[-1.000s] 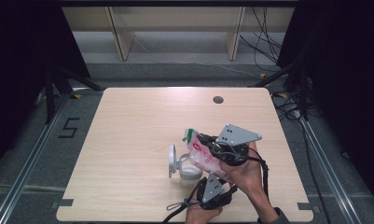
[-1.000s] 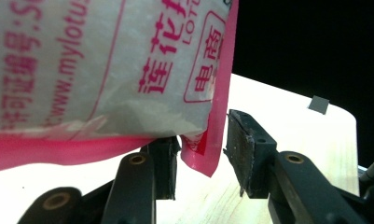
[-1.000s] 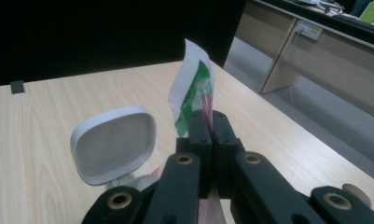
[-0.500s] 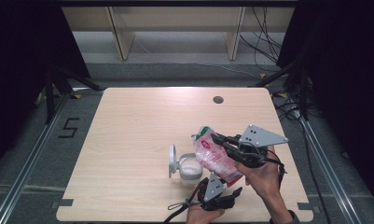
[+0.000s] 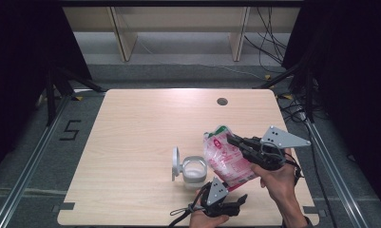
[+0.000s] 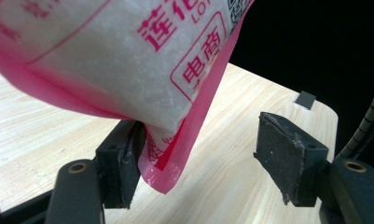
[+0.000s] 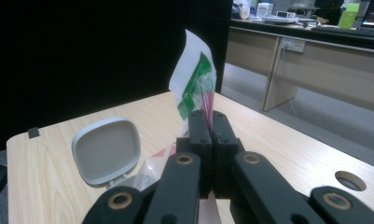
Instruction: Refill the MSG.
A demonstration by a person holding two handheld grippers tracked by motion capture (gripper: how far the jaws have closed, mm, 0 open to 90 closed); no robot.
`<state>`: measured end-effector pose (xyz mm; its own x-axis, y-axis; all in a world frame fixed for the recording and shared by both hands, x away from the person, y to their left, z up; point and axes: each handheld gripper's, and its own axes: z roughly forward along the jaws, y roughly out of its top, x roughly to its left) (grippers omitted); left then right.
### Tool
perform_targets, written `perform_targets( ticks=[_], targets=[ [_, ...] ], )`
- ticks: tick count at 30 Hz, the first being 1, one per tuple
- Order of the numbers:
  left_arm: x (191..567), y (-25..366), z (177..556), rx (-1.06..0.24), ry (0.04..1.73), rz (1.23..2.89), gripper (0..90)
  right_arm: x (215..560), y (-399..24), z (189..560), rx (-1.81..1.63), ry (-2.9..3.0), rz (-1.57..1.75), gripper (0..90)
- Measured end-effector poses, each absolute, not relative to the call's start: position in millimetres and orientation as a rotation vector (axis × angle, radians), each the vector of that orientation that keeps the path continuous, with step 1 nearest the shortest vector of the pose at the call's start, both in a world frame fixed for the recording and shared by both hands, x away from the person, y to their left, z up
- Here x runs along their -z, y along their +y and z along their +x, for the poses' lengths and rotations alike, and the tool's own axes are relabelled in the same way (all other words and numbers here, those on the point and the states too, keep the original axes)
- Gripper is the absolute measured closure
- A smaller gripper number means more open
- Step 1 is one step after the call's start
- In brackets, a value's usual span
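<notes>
A pink and white bag of white grains with a green top hangs over the table's front right. My right gripper is shut on its top edge; in the right gripper view the jaws pinch the bag's green top at the right gripper. Below it, at the front edge, is my left gripper. Its jaws have just been opening and stand open. The bag's lower corner hangs between them against one pad of the left gripper. A white tub stands left of the bag, its lid hinged up.
The light wooden table has a round cable hole at the back right. The tub's lid also stands left of the jaws in the right gripper view. Wooden shelving and cables lie beyond the table.
The right gripper has carried the bag to the right, away from the tub. The left gripper's jaws have spread apart and let go of the bag's lower corner.
</notes>
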<state>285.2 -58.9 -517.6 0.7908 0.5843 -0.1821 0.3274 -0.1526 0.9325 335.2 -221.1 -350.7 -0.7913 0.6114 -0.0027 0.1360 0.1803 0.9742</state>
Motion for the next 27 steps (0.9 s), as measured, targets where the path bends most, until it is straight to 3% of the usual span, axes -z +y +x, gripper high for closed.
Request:
perform_targets(
  ticks=[9, 27],
  targets=[
    [517.0, -51.5, 288.2, -0.319, 0.695, 1.787, 32.2, 351.9, -226.4, 335.8, -1.641, 2.03, 0.696, 90.0],
    [515.9, -52.1, 276.5, -0.302, 0.723, 1.777, 31.3, 359.8, -234.9, 335.0, -1.61, 2.009, 0.761, 90.0]
  ],
)
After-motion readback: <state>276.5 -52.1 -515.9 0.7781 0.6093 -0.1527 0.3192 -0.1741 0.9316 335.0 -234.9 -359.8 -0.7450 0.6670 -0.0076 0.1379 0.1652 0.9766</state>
